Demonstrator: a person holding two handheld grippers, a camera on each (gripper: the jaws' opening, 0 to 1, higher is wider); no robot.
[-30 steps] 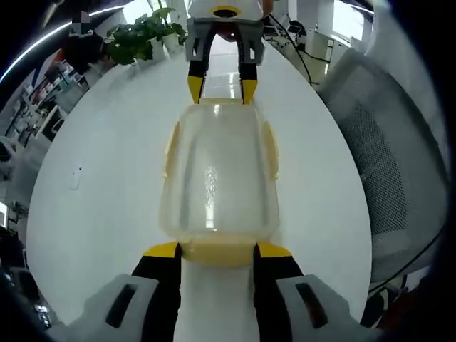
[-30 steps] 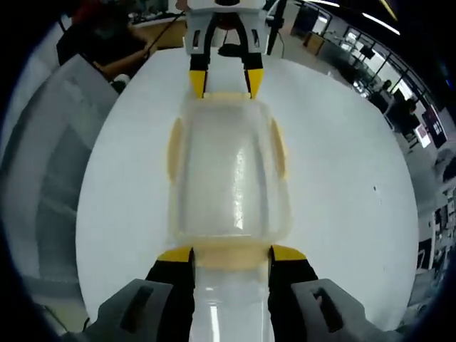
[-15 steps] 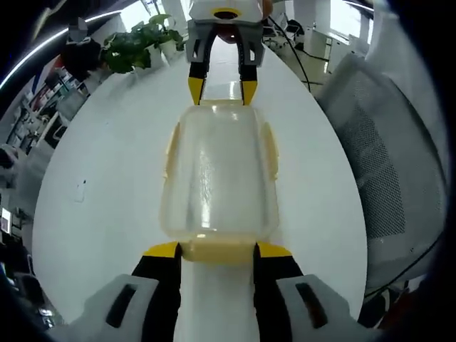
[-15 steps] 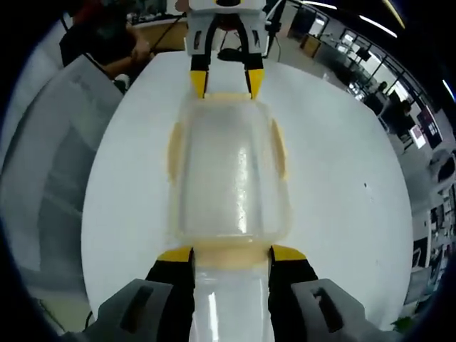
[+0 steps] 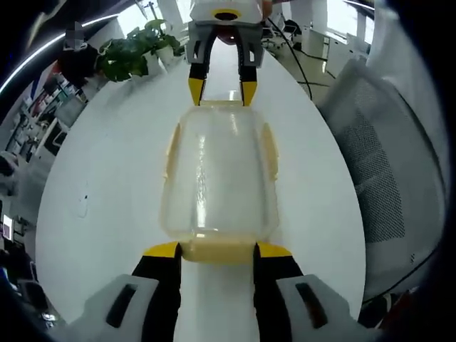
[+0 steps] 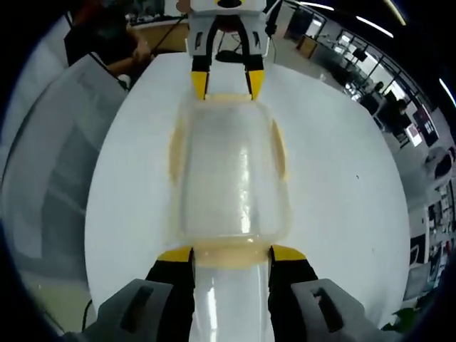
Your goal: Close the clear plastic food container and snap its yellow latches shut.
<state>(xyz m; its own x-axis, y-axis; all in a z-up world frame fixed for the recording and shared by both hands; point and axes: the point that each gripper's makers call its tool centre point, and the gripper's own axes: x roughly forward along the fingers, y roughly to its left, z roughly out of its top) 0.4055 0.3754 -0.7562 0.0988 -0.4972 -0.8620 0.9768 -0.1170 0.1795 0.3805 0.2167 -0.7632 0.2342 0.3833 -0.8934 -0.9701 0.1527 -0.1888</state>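
The clear plastic container point(image 5: 217, 171) lies lengthwise between my two grippers, lid on, above the white table point(image 5: 107, 157). A yellow latch runs along each long side point(image 5: 171, 146) point(image 5: 269, 146); whether they are snapped down is unclear. My left gripper point(image 5: 217, 249) is shut on the near yellow end latch point(image 5: 217, 252), one jaw at each side of it. The right gripper point(image 5: 217, 91) holds the far end the same way. From the right gripper view, the container point(image 6: 231, 171) sits ahead of my right gripper point(image 6: 231, 253), which clamps its end latch point(image 6: 231, 255), with the left gripper point(image 6: 226, 84) opposite.
A grey mesh chair point(image 5: 385, 164) stands at the table's right edge, seen as the chair point(image 6: 50, 164) on the left in the right gripper view. A potted plant point(image 5: 125, 57) sits at the far left. A seated person point(image 6: 107, 39) is beyond the table.
Table, plant and chair have slid slightly in both views, so the cameras moved. The container keeps its place between the two grippers, and both sets of jaws stand as before.
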